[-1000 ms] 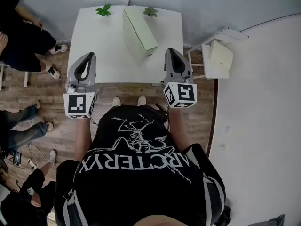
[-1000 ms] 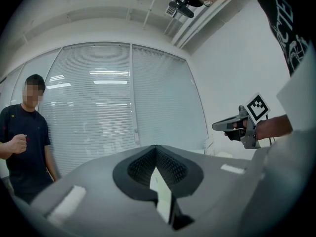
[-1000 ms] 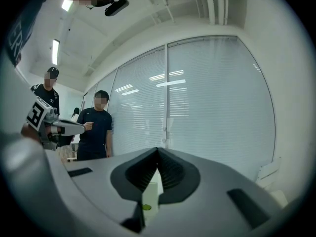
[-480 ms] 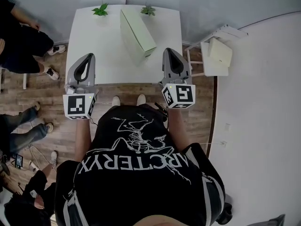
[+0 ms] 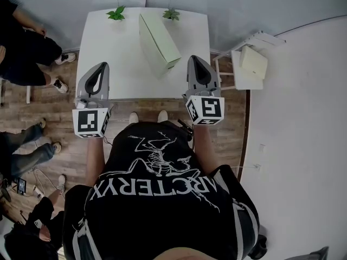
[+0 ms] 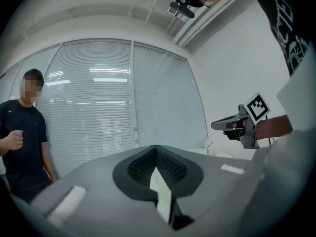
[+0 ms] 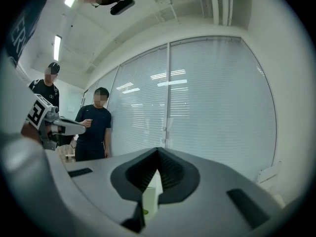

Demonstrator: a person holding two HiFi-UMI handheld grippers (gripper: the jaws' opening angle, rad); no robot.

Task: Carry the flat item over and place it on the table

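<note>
1. The pale green flat cardboard box (image 5: 159, 39) is on the white square table (image 5: 108, 58), at the far middle.
2. The left gripper (image 5: 102, 65) and the right gripper (image 5: 196, 59) hover over the near table edge, jaws closed together, empty.

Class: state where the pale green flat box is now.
Head view: the pale green box stands on the white table, right of centre, between the right-hand plant and the right tongs.

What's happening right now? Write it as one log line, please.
left gripper: shut, empty | right gripper: shut, empty | both: held at near edge of white table | pale green box: on table, untouched
</note>
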